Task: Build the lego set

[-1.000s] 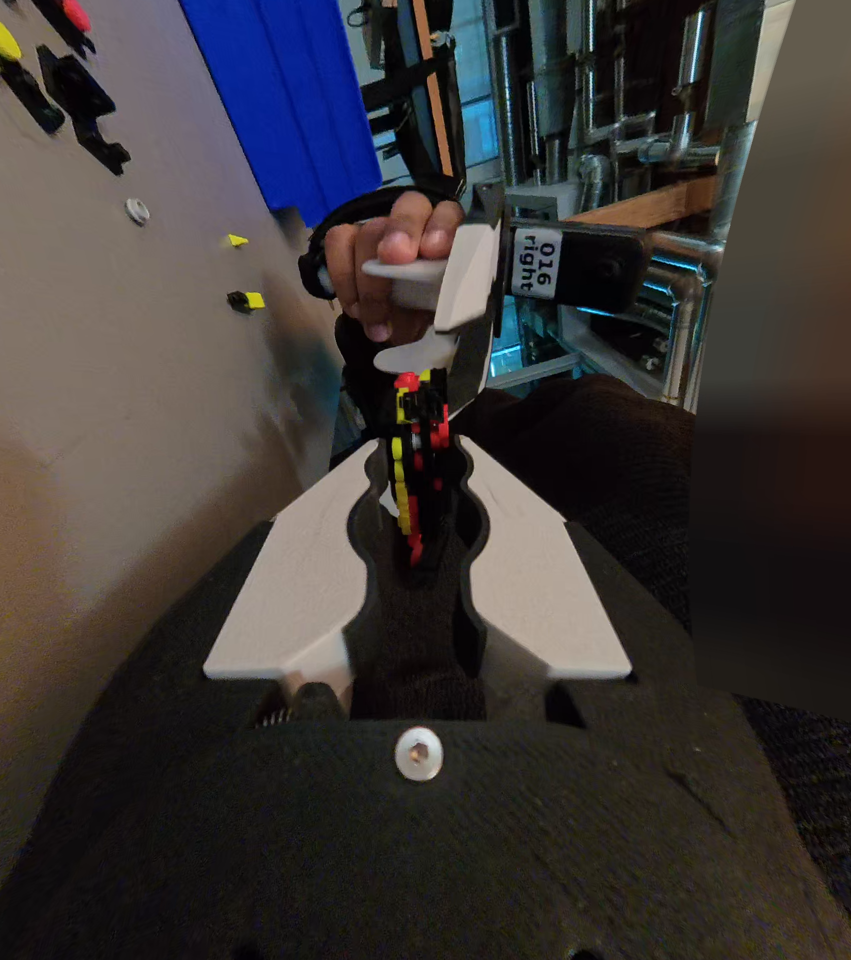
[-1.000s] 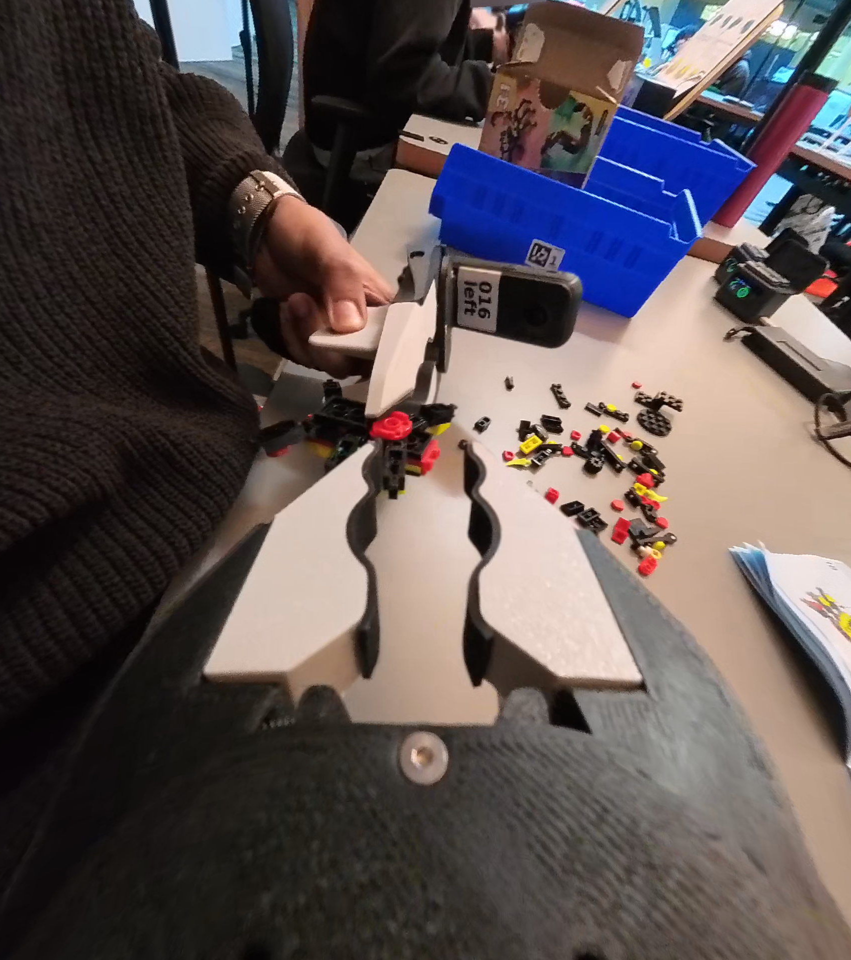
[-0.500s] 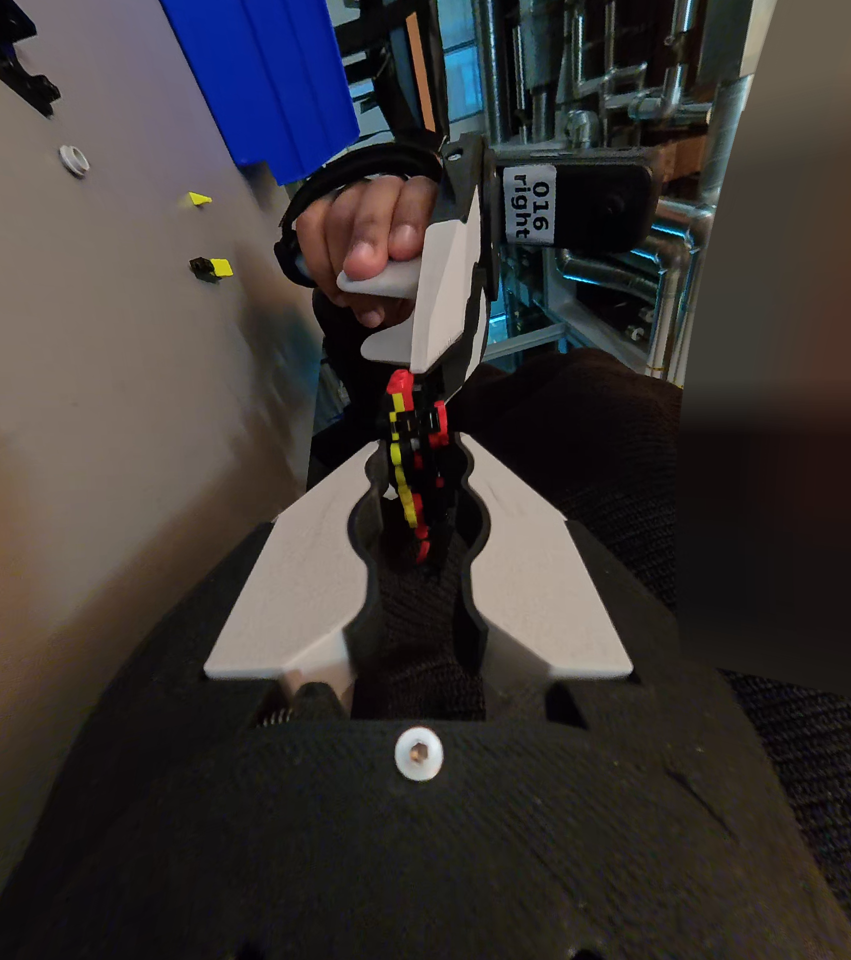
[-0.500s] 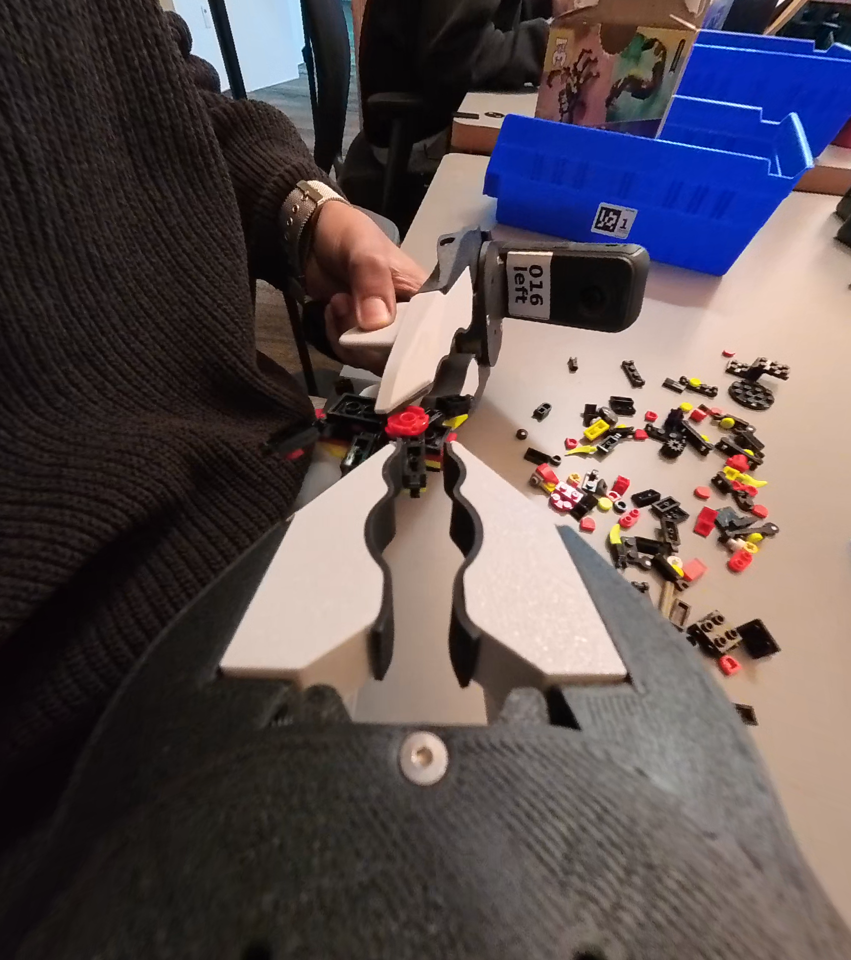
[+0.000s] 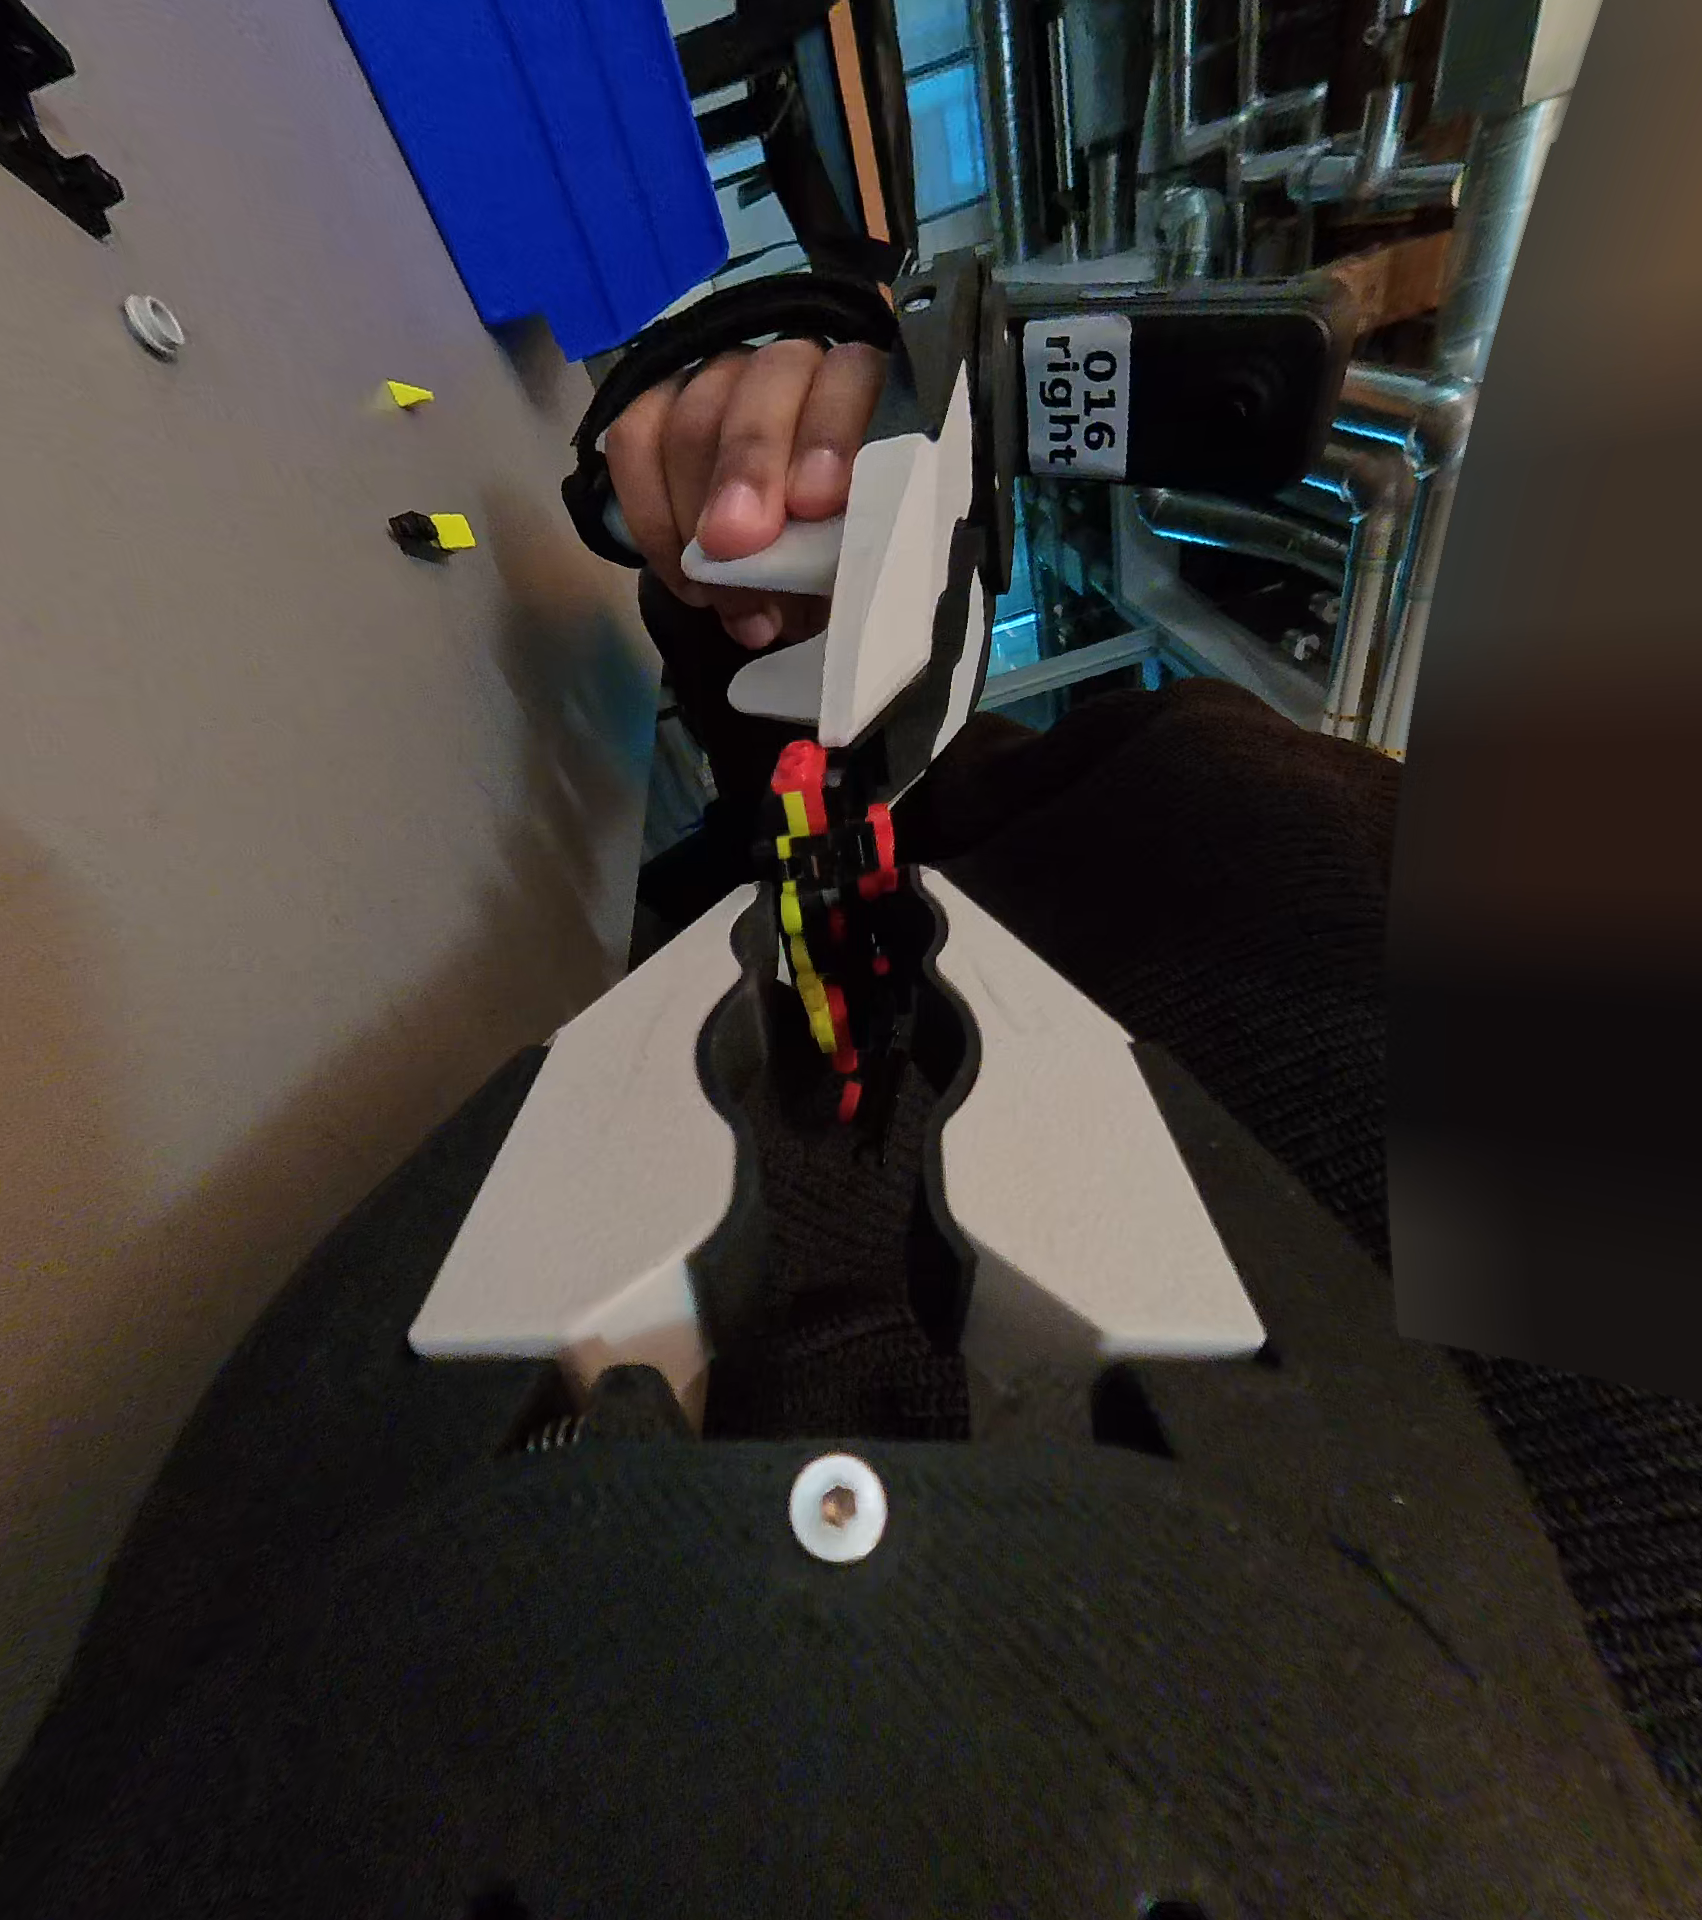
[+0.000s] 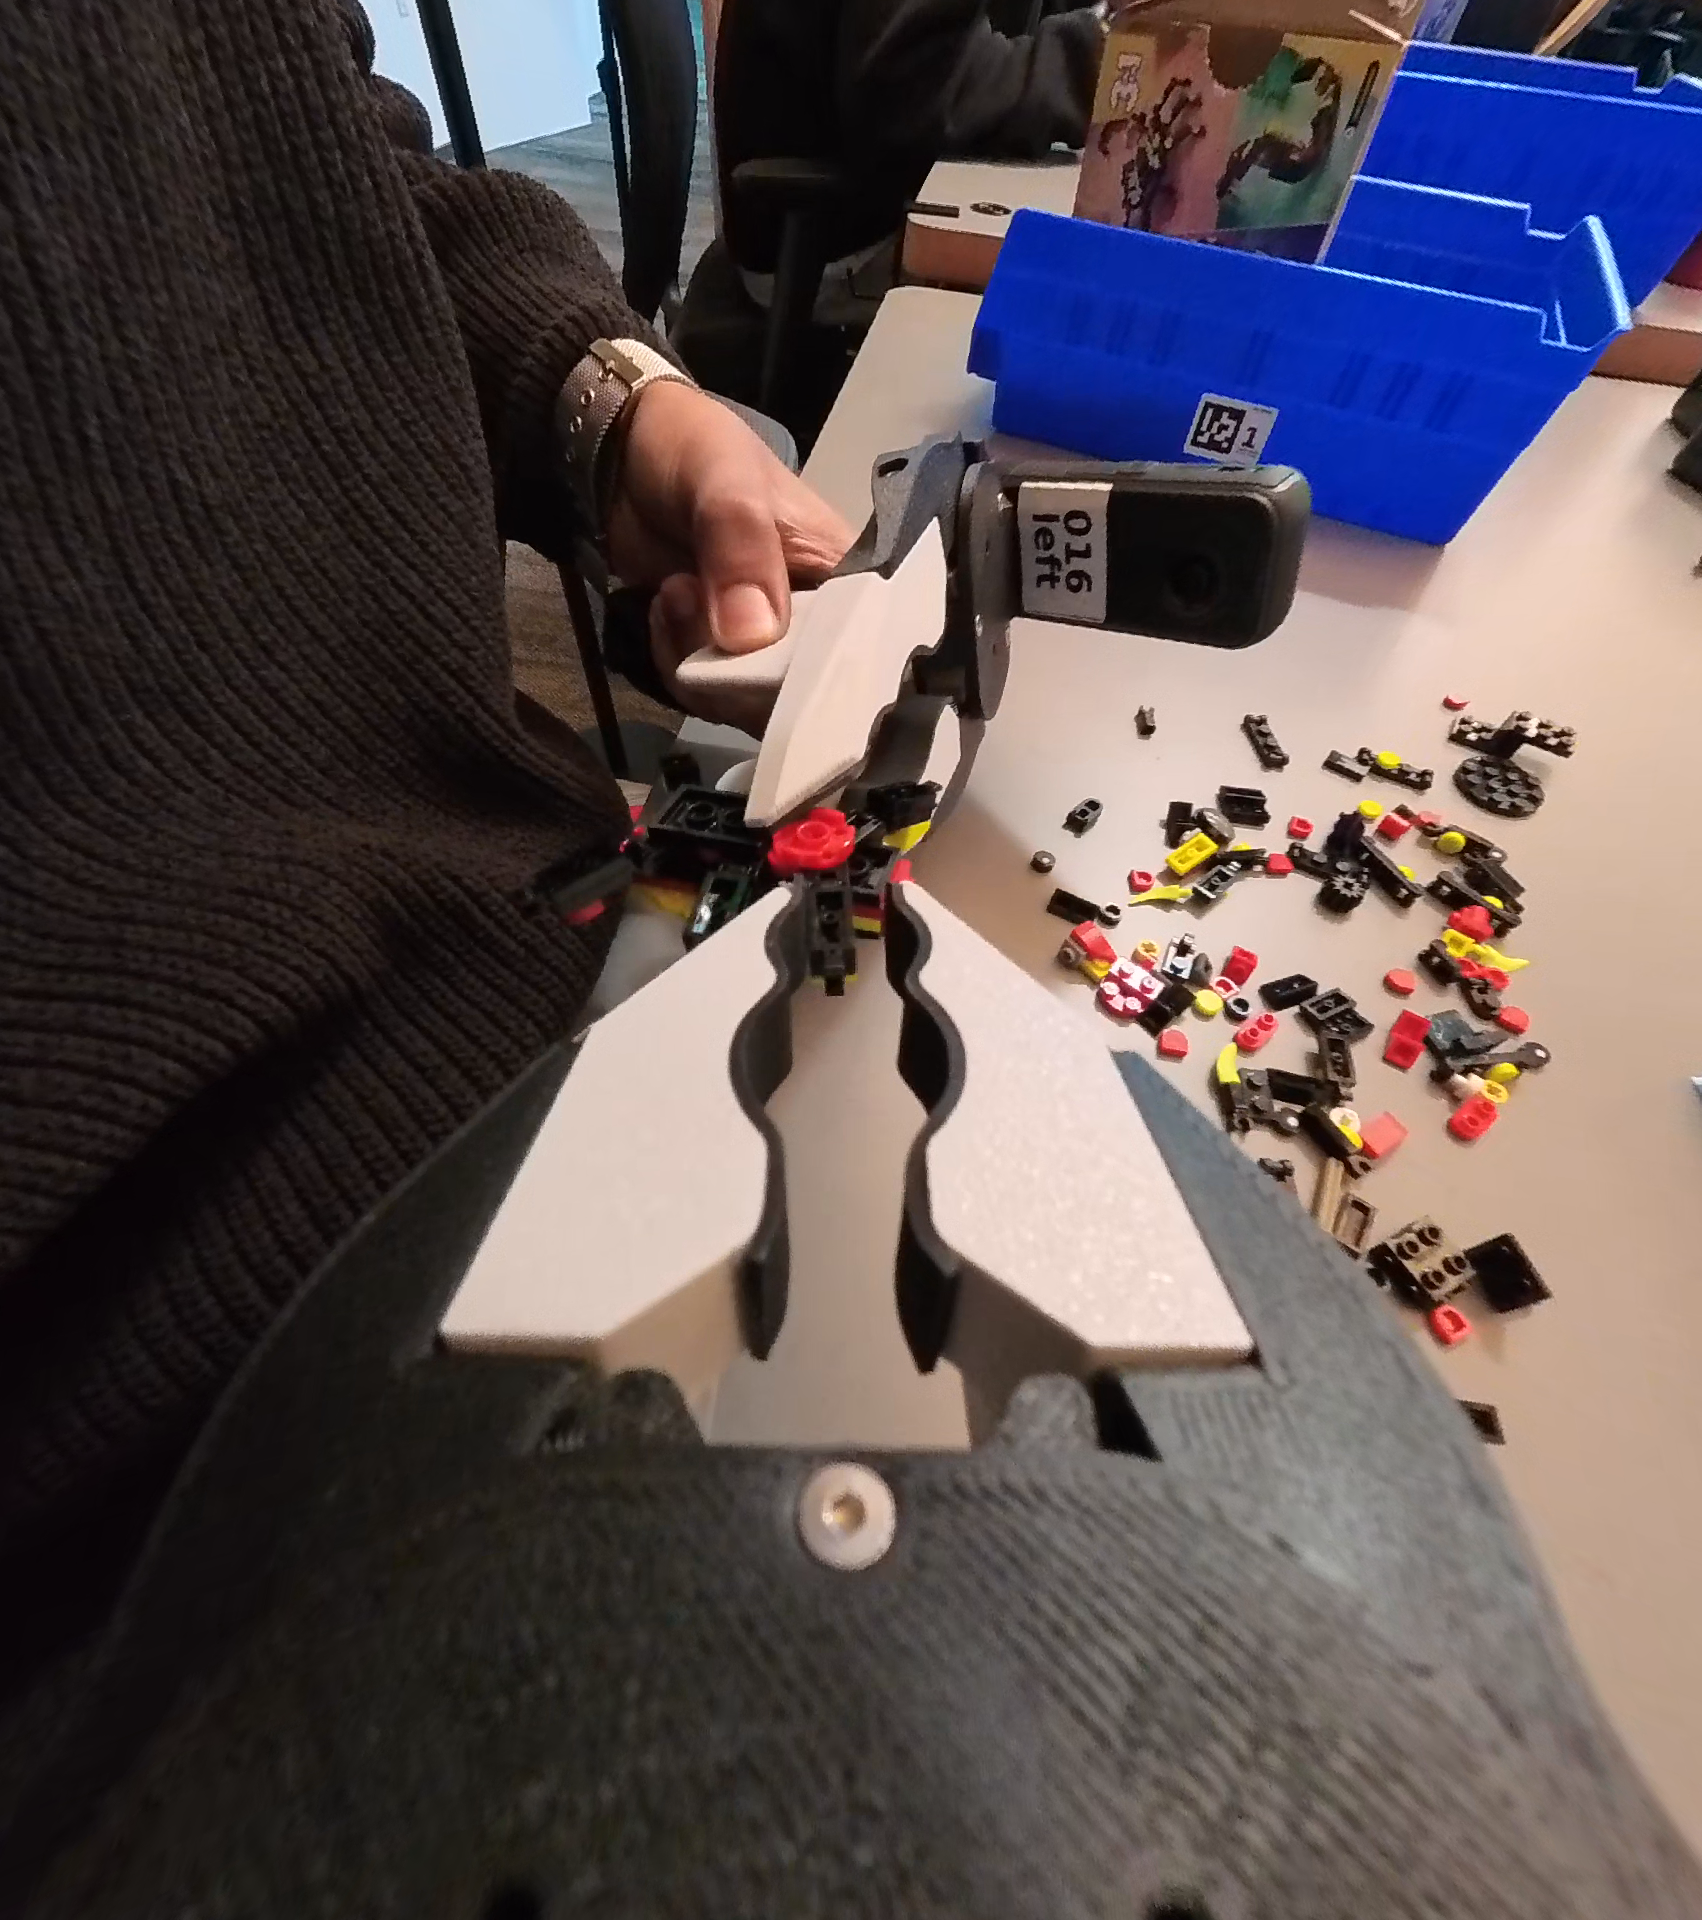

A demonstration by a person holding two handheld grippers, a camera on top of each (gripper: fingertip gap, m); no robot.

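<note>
both tools grip the black, red and yellow brick model (image 5: 831, 914): left tool (image 5: 839, 883) clamped, right tool (image 6: 839, 902) clamped, above the beige bench (image 6: 1605, 644).

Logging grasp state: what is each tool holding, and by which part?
Both grip the lego model: left tool across its flat faces, right tool on a black limb.

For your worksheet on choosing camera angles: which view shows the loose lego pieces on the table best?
The right wrist view: the loose pieces lie spread across the table beside the blue bin. The left wrist view shows only a few pieces along its left edge.
</note>
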